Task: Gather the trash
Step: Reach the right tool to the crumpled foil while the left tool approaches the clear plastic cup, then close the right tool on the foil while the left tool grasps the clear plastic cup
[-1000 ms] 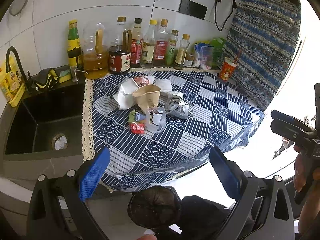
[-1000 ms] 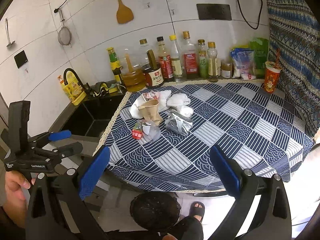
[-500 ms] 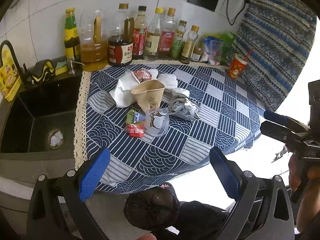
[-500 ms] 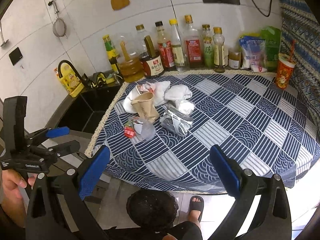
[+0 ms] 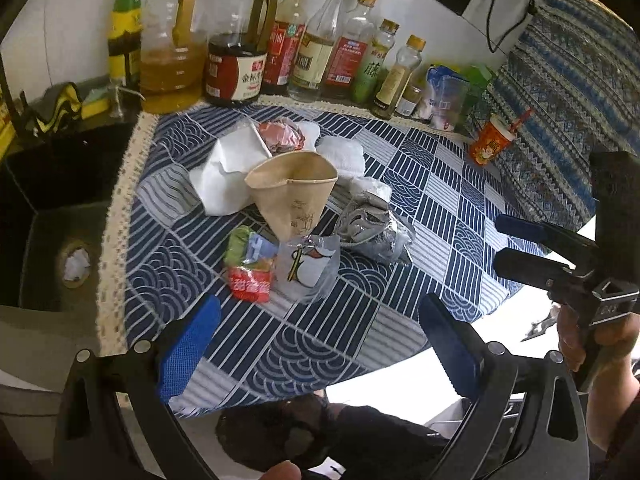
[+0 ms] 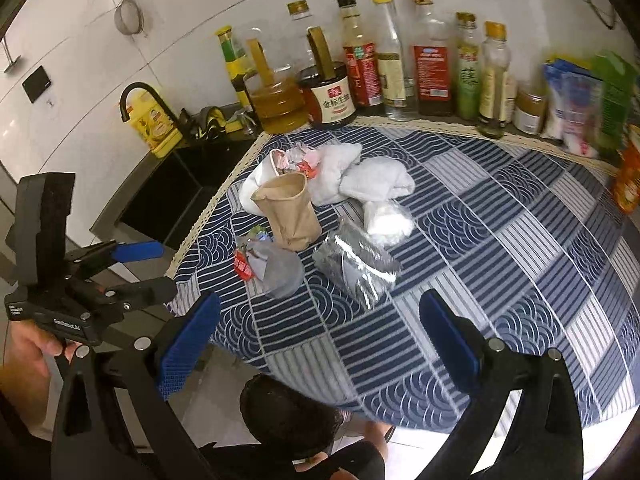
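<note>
A heap of trash lies on the blue patterned tablecloth (image 5: 440, 216): a brown paper cup (image 5: 292, 196) (image 6: 290, 210), white crumpled paper (image 5: 228, 176), a red snack wrapper (image 5: 250, 282) (image 6: 243, 266), a clear plastic bag (image 5: 310, 268) (image 6: 280, 270), a silver foil bag (image 5: 376, 232) (image 6: 354, 266) and white tissues (image 6: 376, 182). My left gripper (image 5: 316, 344) is open and empty, just short of the red wrapper. My right gripper (image 6: 316, 340) is open and empty, just short of the foil bag. Each gripper shows in the other's view.
A row of sauce and oil bottles (image 5: 280, 44) (image 6: 400, 60) stands along the tiled wall. A black sink (image 5: 48, 208) lies left of the cloth. A red paper drink cup (image 5: 490, 144) stands at the far right. A black-bagged bin (image 6: 288, 412) sits on the floor below the table edge.
Both grippers have moved forward and closer to the trash heap, which now looks larger. Both stayed open and empty. The trash has not moved.
</note>
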Tool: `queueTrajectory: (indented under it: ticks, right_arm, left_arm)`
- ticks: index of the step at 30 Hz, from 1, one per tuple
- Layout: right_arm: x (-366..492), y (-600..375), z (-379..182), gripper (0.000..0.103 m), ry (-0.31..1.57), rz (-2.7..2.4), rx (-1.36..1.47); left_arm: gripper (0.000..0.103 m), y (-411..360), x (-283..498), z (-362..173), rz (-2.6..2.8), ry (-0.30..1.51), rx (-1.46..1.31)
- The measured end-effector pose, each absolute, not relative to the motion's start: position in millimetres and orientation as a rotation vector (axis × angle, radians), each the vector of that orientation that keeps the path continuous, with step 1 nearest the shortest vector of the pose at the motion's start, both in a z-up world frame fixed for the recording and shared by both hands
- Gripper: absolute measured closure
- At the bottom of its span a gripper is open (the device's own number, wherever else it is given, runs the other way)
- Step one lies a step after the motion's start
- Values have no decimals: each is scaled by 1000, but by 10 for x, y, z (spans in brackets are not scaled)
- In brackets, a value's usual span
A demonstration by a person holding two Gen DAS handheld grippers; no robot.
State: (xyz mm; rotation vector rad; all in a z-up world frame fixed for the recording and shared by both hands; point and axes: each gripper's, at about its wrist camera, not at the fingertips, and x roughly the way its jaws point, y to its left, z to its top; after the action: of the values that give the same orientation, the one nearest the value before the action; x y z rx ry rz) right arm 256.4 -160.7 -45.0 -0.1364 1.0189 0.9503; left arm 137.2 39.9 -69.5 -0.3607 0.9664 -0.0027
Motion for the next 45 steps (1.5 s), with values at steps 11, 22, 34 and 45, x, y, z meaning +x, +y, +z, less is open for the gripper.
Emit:
queueTrajectory:
  ticks: [11,22,34,45]
  right_arm:
    - [3106,-1346,-950,8,1088,1080,-191]
    - [3450,-1197,-1278,17,1153,1159,-203]
    - [3527,-1100,-1530,37,1270,1244,-131]
    - [3415,-1205,-1418,40,1238,1207,-122]
  left_arm:
    - [8,458,1775,-1141,22,1023,-393]
    - [8,409,2073,-1349,30,1071,-363]
    - [47,371,2197,-1462,21,1119,-311]
    - [47,383,2142,-1323,9,1075,-292]
